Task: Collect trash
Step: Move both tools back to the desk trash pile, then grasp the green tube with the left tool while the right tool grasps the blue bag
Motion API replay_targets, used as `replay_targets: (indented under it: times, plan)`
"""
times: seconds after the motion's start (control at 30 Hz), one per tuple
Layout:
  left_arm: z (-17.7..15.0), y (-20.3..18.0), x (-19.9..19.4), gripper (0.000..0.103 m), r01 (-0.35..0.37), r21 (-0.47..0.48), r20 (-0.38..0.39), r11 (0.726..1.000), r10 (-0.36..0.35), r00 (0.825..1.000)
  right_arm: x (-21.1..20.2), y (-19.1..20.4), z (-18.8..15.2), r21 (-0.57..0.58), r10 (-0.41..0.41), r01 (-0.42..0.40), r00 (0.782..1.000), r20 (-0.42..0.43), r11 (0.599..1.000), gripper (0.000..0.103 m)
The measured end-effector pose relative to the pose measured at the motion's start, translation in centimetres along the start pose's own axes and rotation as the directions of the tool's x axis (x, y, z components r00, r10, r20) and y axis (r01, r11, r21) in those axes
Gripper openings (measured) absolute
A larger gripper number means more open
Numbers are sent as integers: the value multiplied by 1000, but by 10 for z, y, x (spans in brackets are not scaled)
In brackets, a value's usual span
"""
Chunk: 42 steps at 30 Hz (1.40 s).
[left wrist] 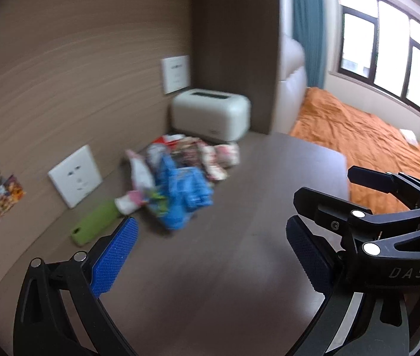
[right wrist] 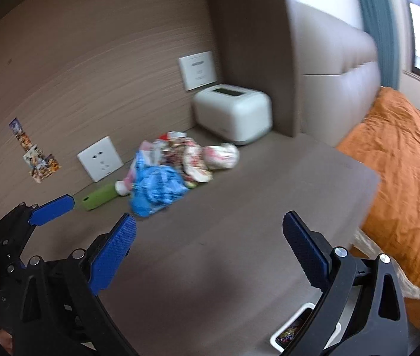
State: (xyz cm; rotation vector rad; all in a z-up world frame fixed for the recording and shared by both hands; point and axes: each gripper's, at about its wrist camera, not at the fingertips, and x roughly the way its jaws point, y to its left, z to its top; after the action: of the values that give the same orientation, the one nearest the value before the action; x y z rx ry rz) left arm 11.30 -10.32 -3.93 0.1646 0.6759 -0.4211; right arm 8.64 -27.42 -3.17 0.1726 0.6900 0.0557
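Tools [left wrist: 212, 255] [right wrist: 210, 255] agape; perhaps eight wrappers [left wrist: 180, 175]

Left claw [left wrist: 211, 250], right claw [right wrist: 210, 247] agape

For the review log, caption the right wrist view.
Open right gripper facing a pile of wrappers on the table.

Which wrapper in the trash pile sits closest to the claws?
The crumpled blue wrapper: it forms the pile's front edge toward both open claws, while the red-and-white wrappers lie behind it, nearer the white box.
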Motion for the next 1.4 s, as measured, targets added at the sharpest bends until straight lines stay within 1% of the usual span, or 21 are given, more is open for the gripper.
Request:
replay_targets:
  times: [0.13,0.23,0.27,0.33,0.4,0.47,0.53,0.6,0.63,0.67,0.7,0.73,0.77,0.8,0.87,0.9,0.93,1.03,1.13,1.27,1.4]
  plan:
    - [-1,39,10,98,-65,-17,-8,998,65,998,27,28,9,-39,24,-26,999,-33,999,98]
    - [-5,80,30,98,-108,-19,-44,994,107,993,57,48,17,-47,47,-51,996,-78,998,98]
    - [-5,90,37,98,-109,-15,-55,994,108,993,64,52,18,-48,49,-54,995,-87,997,98]
    - [-7,111,54,98,-119,7,-86,993,119,989,84,63,21,-50,34,-40,993,-114,998,98]
    - [-9,132,76,98,-129,47,-126,991,134,983,106,69,23,-39,36,-42,988,-149,998,98]
    - [-10,144,96,98,-122,80,-167,989,134,977,131,74,23,-31,31,-38,979,-200,999,98]
    - [-10,154,112,98,-110,90,-195,990,126,973,147,78,22,-27,36,-43,973,-229,999,98]
    - [-11,164,127,97,-64,61,-225,996,76,971,161,83,22,-30,35,-44,966,-255,999,98]
    - [-12,166,132,94,-51,49,-233,997,61,970,165,85,21,-31,31,-41,966,-255,999,98]
    - [-13,168,137,84,-26,36,-244,999,34,969,169,86,21,-38,12,-22,966,-257,999,98]
    - [-13,171,139,77,4,13,-241,1000,-1,971,172,87,20,-39,2,-12,967,-254,999,98]
    - [-12,173,139,74,10,-6,-239,1000,-11,971,174,87,19,-37,0,-10,967,-254,999,89]
    - [-11,173,139,59,2,-9,-233,1000,-4,972,175,86,19,-33,0,-9,967,-255,999,84]
    - [-10,171,137,44,7,-9,-231,1000,-9,973,174,86,19,-32,6,-14,968,-252,999,83]
    - [-9,171,134,35,16,-23,-237,1000,-21,971,170,84,18,-15,40,-46,966,-257,999,79]
    - [-10,169,135,30,20,-27,-238,999,-26,971,168,85,17,-9,53,-57,965,-255,998,78]
    - [-11,168,132,27,24,-34,-238,999,-31,971,160,84,16,-10,56,-60,967,-250,998,78]
    - [-18,162,114,26,27,-59,-234,998,-40,971,143,80,16,-23,58,-65,971,-231,998,78]
    - [-24,152,95,26,31,-76,-219,997,-47,975,114,74,13,-34,61,-69,977,-206,997,78]
    - [-28,136,60,26,39,-101,-190,994,-58,980,73,56,7,-40,37,-44,985,-170,998,78]
    - [-26,111,30,26,73,-95,-161,993,-88,983,37,32,1,-15,0,-2,992,-125,1000,78]
